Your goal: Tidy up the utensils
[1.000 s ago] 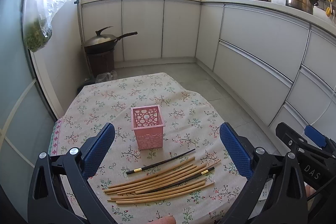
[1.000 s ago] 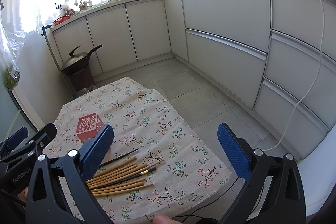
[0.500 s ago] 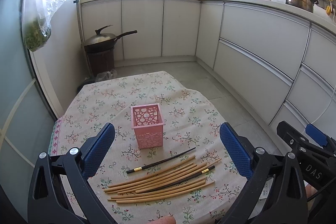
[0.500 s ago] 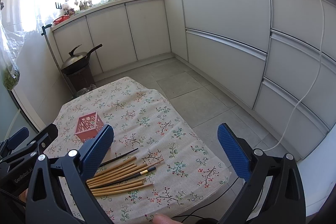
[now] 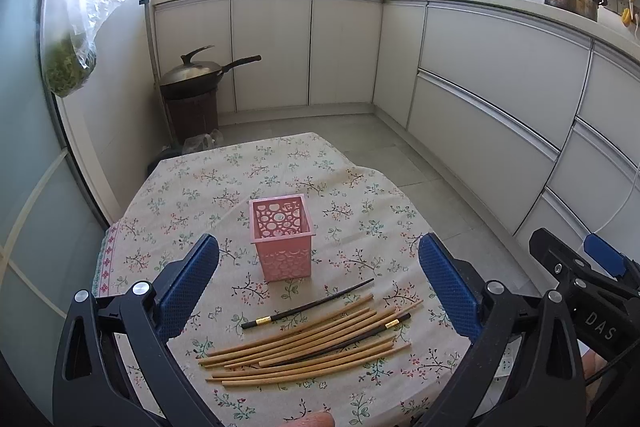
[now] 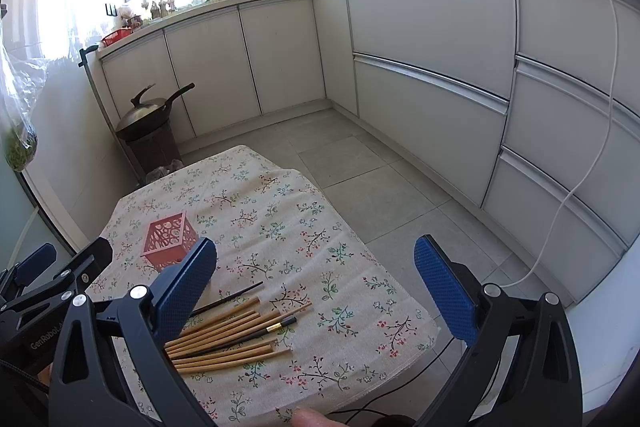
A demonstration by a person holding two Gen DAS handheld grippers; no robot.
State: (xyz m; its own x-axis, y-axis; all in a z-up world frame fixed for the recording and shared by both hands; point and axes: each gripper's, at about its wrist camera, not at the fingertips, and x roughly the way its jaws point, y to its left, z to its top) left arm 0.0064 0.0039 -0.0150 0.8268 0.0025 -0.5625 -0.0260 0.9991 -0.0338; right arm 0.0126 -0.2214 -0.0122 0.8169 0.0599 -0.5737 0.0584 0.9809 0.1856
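Poised above a flowered tablecloth [image 5: 192, 195], left gripper [image 5: 319, 283] and right gripper [image 6: 316, 279] both spread wide, holding nothing. Just in front of the pink holder [image 5: 282, 237]: loose chopsticks [image 5: 308, 347], none yet stowed. Likely next: lowering, pinching one stick, standing it in the holder.

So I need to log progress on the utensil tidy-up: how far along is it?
Nothing looks done: the pink holder stands upright on the floral tablecloth with no utensils showing in it. Nothing is in hand: the left tool and right tool are both open. All of it is left: the wooden chopsticks and two black chopsticks lie loose in front of the holder.
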